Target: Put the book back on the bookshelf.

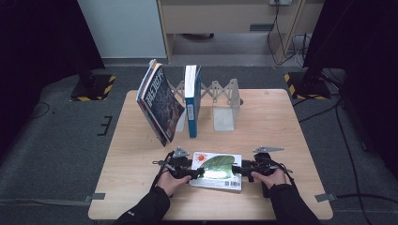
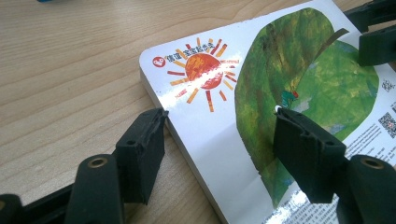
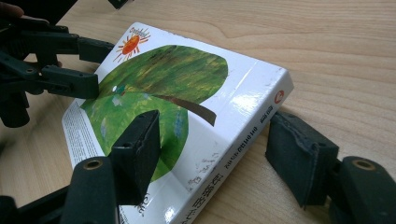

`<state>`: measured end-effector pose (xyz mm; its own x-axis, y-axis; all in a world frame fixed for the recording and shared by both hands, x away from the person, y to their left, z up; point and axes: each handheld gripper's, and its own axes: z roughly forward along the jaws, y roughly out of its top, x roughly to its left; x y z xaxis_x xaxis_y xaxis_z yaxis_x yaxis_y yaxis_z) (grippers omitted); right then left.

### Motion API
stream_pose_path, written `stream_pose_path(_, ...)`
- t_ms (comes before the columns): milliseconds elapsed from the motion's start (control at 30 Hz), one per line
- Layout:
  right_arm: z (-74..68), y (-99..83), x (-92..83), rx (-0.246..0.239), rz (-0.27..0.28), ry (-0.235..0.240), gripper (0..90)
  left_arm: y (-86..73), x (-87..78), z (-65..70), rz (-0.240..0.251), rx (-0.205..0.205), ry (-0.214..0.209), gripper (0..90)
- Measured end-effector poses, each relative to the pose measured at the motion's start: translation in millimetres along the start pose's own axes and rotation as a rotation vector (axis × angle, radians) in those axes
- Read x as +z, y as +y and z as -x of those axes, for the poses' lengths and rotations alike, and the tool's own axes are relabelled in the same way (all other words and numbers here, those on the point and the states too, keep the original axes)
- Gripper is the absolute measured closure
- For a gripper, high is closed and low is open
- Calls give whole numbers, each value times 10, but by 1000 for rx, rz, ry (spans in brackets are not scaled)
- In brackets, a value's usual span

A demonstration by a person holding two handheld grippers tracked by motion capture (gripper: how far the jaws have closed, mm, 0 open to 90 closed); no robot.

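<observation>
While both hands lie low, each tool [image 1: 199, 172] [image 1: 236, 169] straddles the book [image 1: 217, 165] unclenched.

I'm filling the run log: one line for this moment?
picture book flat on table | left gripper straddles one edge | right gripper straddles spine end

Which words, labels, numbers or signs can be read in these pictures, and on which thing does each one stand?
White book with the green leaf, cover: a red round logo and red Chinese characters above the sun, too small to read surely.
Its spine: Chinese characters, too blurred to quote; red round logo.
Its cover corner: QR codes and fine print, unreadable.
Leaning dark book: large pale Chinese characters, blurred.
Blue upright book: small white label, unreadable.
</observation>
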<state>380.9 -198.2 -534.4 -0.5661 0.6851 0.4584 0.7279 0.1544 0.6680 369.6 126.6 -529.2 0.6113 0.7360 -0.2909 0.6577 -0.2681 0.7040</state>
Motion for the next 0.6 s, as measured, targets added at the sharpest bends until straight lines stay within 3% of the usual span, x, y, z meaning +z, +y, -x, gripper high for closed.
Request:
stream_pose_path(100,3,3,2,18,1,11,333,-11,1,-7,16,-27,-8,362)
stream_pose_path(267,-24,-1,43,74,-10,78,315,-25,27,17,39,-58,-29,367)
stream_pose_path(600,-44,-7,42,80,-13,74,325,-39,40,30,55,-61,-31,361)
